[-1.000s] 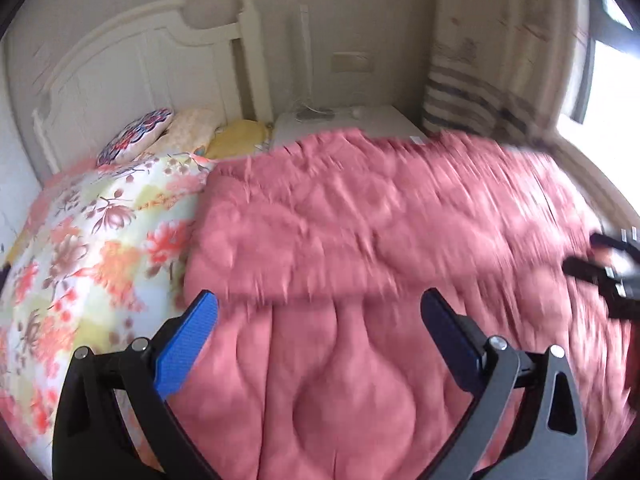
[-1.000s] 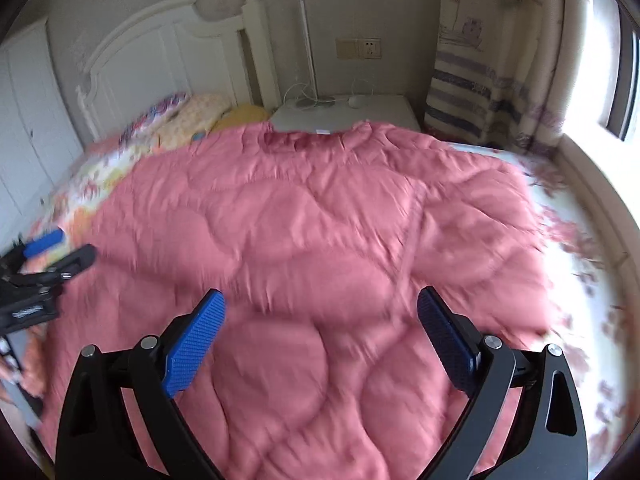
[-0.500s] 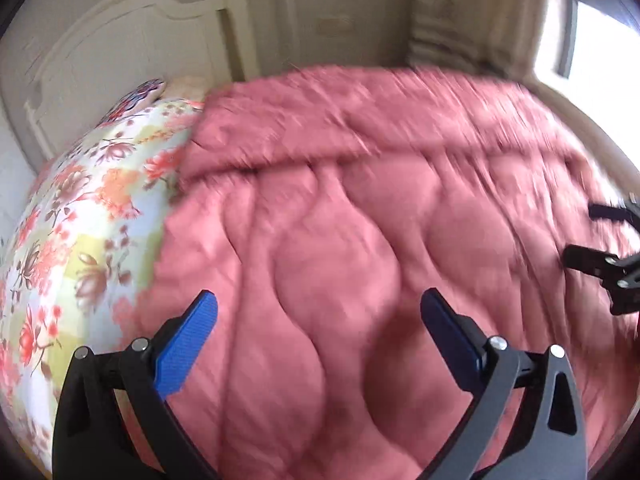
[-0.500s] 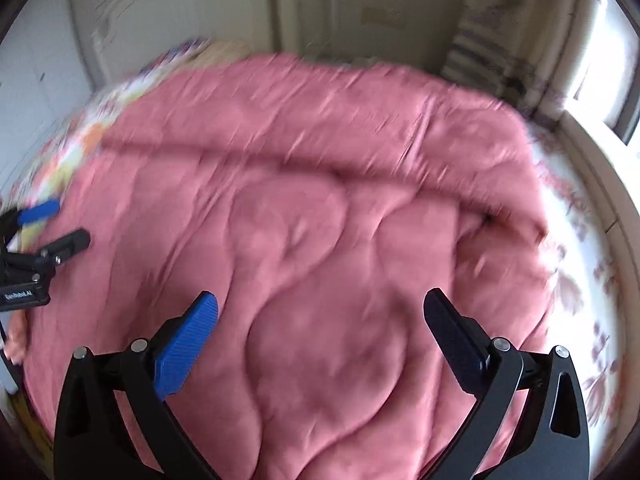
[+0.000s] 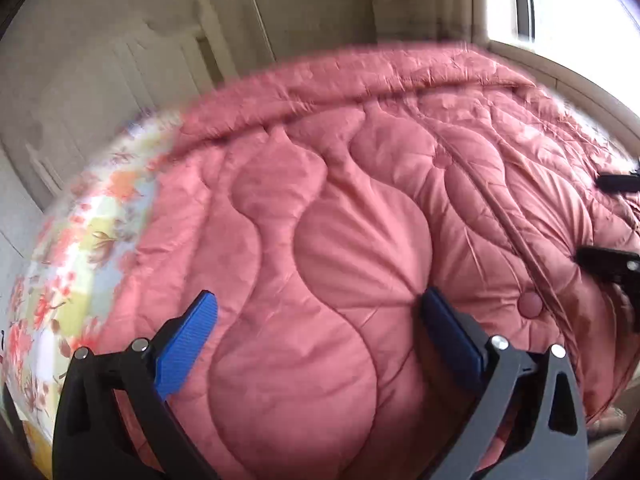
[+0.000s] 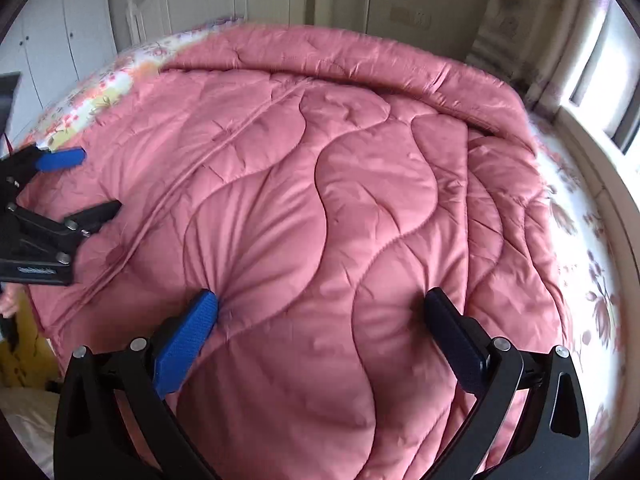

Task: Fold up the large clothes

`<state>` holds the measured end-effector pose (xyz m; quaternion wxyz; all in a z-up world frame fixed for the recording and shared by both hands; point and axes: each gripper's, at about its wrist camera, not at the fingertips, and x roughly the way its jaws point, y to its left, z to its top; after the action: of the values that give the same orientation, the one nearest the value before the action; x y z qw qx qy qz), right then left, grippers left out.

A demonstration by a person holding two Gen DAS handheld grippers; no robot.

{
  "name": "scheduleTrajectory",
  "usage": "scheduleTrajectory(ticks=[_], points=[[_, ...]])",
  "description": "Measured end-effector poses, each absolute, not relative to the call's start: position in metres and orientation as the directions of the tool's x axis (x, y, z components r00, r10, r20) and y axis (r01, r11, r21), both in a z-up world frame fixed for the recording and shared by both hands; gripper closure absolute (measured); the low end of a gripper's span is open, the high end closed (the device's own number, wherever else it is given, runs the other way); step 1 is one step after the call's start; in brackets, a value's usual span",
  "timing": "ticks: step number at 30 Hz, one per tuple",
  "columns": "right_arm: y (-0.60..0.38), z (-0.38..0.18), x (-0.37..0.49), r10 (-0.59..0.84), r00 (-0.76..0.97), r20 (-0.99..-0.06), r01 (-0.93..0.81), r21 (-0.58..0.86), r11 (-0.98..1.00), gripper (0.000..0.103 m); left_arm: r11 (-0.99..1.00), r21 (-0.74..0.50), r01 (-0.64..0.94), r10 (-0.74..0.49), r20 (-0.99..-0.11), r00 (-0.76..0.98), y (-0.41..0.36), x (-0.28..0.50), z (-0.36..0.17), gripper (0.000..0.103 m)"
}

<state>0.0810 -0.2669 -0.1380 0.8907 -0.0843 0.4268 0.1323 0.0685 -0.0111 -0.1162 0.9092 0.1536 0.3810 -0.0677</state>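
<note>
Pink quilted coat (image 6: 320, 200) lies spread across the floral bed (image 6: 580, 240), far edge apparently folded over. Left tool (image 5: 320, 320) and right tool (image 6: 320, 312), fingers apart and empty, press its near part, likely flattening it before folding.

Clearance: both grippers low over quilt.
Pink quilt (image 6: 320, 200) fills the bed; bare floral sheet (image 6: 580, 216) free at right; headboard (image 5: 168, 52) blocks beyond.

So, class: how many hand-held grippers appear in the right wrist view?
2. The right hand-held gripper fills the bottom foreground, open over the pink quilt; the left hand-held gripper enters at the left edge, also open.
</note>
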Motion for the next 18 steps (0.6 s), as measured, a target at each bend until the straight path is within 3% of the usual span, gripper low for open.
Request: scheduleTrajectory(ticks=[3, 7, 9, 12, 16, 18], points=[[-0.282, -0.126, 0.061, 0.167, 0.624, -0.763, -0.298, -0.036, 0.954, 0.005, 0.956, 0.176, 0.234, -0.035, -0.725, 0.688, 0.005, 0.057, -0.105, 0.002], [-0.325, -0.111, 0.032, 0.111, 0.690, -0.715, -0.231, -0.072, 0.970, 0.005, 0.986, 0.125, 0.111, 0.001, -0.669, 0.743, 0.063, 0.036, -0.082, 0.002], [-0.356, -0.107, 0.024, 0.093, 0.707, -0.701, -0.159, -0.028, 0.987, 0.005, 0.998, 0.045, 0.034, 0.005, -0.673, 0.740, 0.099, 0.034, -0.078, 0.002], [-0.418, -0.107, 0.023, 0.122, 0.720, -0.684, -0.026, 0.149, 0.988, 0.004, 0.994, -0.072, -0.076, 0.005, -0.687, 0.727, 0.149, 0.036, -0.080, 0.002], [-0.457, -0.124, 0.021, 0.164, 0.703, -0.692, 0.052, 0.279, 0.959, 0.005, 0.989, -0.112, -0.096, -0.012, -0.711, 0.703, 0.175, 0.041, -0.096, 0.002], [-0.459, -0.133, 0.017, 0.200, 0.691, -0.695, 0.028, 0.302, 0.953, 0.012, 0.987, -0.151, -0.050, -0.074, -0.714, 0.696, 0.176, 0.041, -0.106, 0.002]])
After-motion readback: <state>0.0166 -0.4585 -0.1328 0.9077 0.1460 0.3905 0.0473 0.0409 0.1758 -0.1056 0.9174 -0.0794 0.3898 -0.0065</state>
